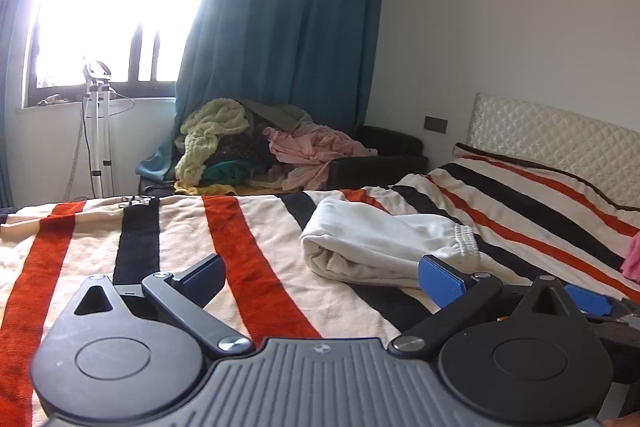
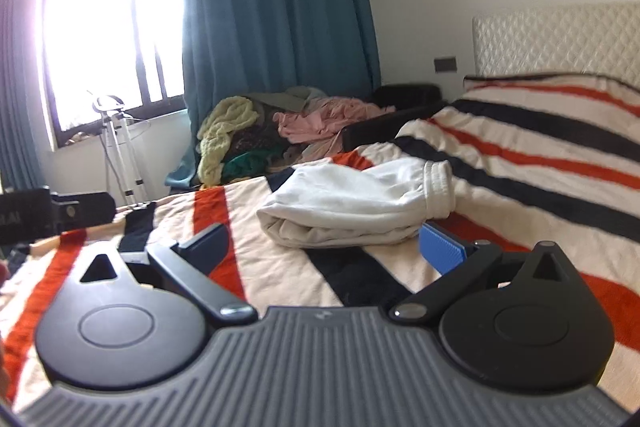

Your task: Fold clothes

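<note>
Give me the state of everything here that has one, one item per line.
Left gripper: open, empty.
Right gripper: open, empty.
White pants: folded, lying on the bed.
Striped blanket: spread flat.
Clothes pile: unfolded, heaped.
Curtain: drawn aside.

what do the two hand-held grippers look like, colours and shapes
Both look alike. The left hand-held gripper and right hand-held gripper each have a grey ribbed body, two round black discs, black link arms with silver rivets, and flat fingers with blue textured pads. No cables or sleeves show.
</note>
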Action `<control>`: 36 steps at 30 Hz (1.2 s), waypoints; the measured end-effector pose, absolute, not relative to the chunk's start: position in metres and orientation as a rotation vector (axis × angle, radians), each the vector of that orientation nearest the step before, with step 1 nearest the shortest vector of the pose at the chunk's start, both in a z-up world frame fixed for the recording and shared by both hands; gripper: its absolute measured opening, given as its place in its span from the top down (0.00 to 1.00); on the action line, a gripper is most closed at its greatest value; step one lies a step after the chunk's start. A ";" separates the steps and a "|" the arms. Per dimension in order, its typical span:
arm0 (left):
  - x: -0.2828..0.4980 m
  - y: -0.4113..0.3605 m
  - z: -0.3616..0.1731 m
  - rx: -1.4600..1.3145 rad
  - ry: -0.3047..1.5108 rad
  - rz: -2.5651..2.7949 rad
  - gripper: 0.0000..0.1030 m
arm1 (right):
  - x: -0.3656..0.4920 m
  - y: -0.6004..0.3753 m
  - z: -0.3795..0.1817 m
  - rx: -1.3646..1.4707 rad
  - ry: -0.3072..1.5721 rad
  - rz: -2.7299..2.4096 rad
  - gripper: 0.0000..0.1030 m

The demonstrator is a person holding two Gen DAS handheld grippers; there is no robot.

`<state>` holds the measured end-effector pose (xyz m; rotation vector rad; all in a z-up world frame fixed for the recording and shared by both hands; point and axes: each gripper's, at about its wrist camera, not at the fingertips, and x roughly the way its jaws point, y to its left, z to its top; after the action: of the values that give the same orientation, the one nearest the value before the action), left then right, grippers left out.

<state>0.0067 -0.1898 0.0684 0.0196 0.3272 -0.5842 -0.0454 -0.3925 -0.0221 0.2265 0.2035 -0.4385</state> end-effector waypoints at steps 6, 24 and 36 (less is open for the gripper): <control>0.006 -0.190 0.064 0.032 0.327 -0.586 0.00 | -0.047 -0.394 -0.023 0.248 0.198 -0.459 0.00; -0.005 -0.183 0.064 0.045 0.321 -0.574 0.00 | -0.049 -0.384 -0.023 0.218 0.201 -0.469 0.00; -0.010 -0.184 0.064 0.057 0.316 -0.574 0.00 | -0.049 -0.383 -0.023 0.228 0.209 -0.473 0.00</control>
<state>-0.0096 -0.1836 0.0638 0.0569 0.3165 -0.5736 -0.0487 -0.3834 -0.0232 0.2281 0.2086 -0.4727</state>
